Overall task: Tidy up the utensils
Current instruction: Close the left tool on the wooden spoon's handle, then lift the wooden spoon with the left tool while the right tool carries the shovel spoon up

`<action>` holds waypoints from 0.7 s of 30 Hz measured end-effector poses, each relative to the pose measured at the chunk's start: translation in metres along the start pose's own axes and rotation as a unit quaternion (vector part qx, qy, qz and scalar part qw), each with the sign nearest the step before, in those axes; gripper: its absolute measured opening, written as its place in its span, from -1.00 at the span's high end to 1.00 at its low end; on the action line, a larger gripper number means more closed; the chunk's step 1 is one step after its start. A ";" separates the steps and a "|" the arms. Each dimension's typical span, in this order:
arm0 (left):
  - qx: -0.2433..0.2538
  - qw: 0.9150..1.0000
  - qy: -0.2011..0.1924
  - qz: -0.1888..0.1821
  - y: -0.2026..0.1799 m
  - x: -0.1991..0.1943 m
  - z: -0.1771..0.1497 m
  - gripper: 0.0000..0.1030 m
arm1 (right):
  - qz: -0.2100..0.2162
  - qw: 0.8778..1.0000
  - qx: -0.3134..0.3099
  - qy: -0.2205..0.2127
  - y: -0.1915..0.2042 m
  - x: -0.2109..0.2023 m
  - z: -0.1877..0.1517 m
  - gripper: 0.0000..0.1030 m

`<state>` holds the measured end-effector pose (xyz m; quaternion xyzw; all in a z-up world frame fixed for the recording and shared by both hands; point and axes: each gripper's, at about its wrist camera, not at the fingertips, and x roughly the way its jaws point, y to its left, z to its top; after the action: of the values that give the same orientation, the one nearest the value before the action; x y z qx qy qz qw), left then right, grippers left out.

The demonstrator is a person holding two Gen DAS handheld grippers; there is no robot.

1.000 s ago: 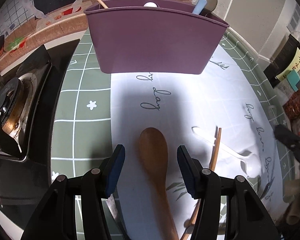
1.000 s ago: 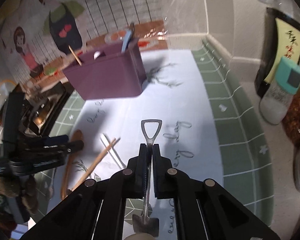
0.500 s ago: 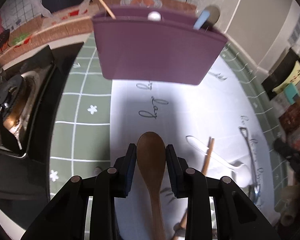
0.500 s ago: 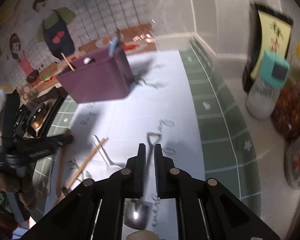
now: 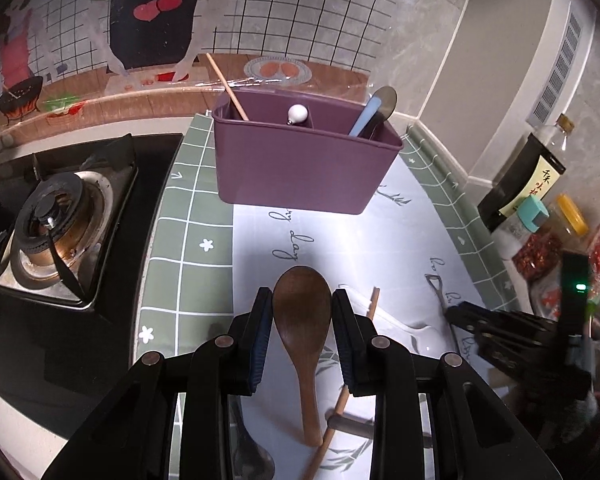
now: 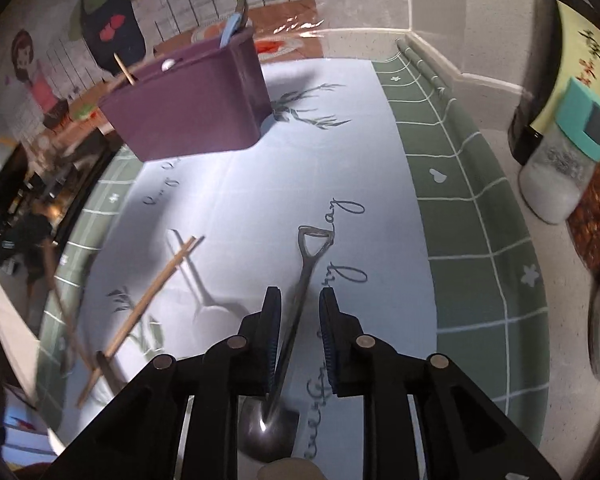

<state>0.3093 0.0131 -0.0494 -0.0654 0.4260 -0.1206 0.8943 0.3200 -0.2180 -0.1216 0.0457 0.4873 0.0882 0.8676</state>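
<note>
1. The deep purple plastic utensil caddy (image 5: 306, 168) stands straight ahead of my left gripper (image 5: 302, 322), well beyond its fingertips, on the tabletop (image 5: 412, 232) with its green-checked mat. It is where I judge the spoon I hold should go, so I would carry high enough to clear its near wall before I tip anything in.
2. My left gripper is clenched on the brown wooden serving spoon (image 5: 303, 320), pads pressing both edges of the bowl, handle trailing back under my wrist. That long handle hangs heavy, so I should keep the squeeze firm and the swing slow.
3. The caddy's compartments already hold a stick at the left, a white-knobbed piece in the middle and a blue-handled tool at the right. I would aim for a free gap, handle end down.
4. My right gripper (image 6: 299, 334) has just been opening. The small steel shovel-shaped spoon (image 6: 300, 308) lies on the mat between its parted fingers, released, its looped handle pointing ahead. I would lift that hand straight up so the pads do not drag it.
5. To that gripper's left lie wooden chopsticks (image 6: 152, 292) across a pale translucent spoon (image 6: 198, 284), both waiting.
</note>
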 end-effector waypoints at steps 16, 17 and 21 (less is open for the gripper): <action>-0.030 0.999 -0.009 -0.004 0.014 -0.019 -0.004 0.40 | -0.003 0.998 -0.054 -0.030 0.014 -0.014 -0.011 0.90; -0.030 0.999 -0.010 -0.004 0.013 -0.020 -0.003 0.40 | 0.006 0.998 -0.048 -0.044 0.013 -0.022 -0.009 0.90; -0.027 0.999 -0.014 -0.008 0.009 -0.024 0.000 0.40 | 0.020 0.995 -0.034 -0.089 0.010 -0.048 -0.003 0.90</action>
<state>0.2961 0.0285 -0.0340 -0.0949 0.4162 -0.1151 0.8969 0.2921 -0.2177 -0.0808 0.0336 0.4039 0.1176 0.9066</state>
